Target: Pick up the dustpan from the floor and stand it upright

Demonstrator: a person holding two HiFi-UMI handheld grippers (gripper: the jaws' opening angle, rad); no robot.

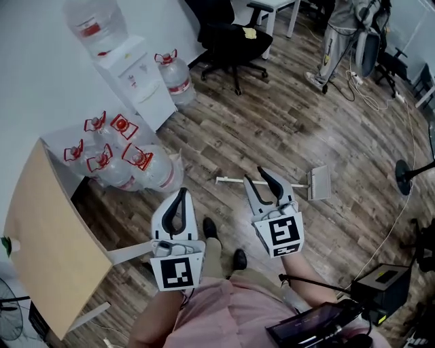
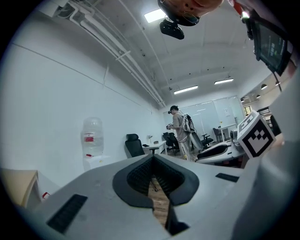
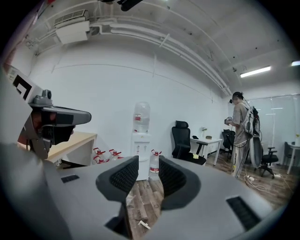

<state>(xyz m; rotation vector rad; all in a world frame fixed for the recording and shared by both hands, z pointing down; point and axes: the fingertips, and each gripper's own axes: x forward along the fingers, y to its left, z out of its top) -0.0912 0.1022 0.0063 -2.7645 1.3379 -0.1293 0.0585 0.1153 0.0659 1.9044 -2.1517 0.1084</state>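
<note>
As the dustpan [image 1: 318, 183] lies flat, left tool [image 1: 181, 194] hovers closed, right tool [image 1: 255, 176] parted.

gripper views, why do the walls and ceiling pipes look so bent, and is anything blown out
Left gripper view: the wide-angle lens bows the ceiling pipes and blackens the corners, and the ceiling light is blown out. Right gripper view: same bowing, with the strip light glaring. Head view: lines much straighter, light even, dustpan sharp on the wood floor.

Looks like an office: black swivel chair [image 1: 228, 37], white desk [image 1: 275, 7], water dispenser [image 1: 136, 78] and spare water bottles [image 1: 115, 160] on wood-plank flooring [image 1: 285, 129].
</note>
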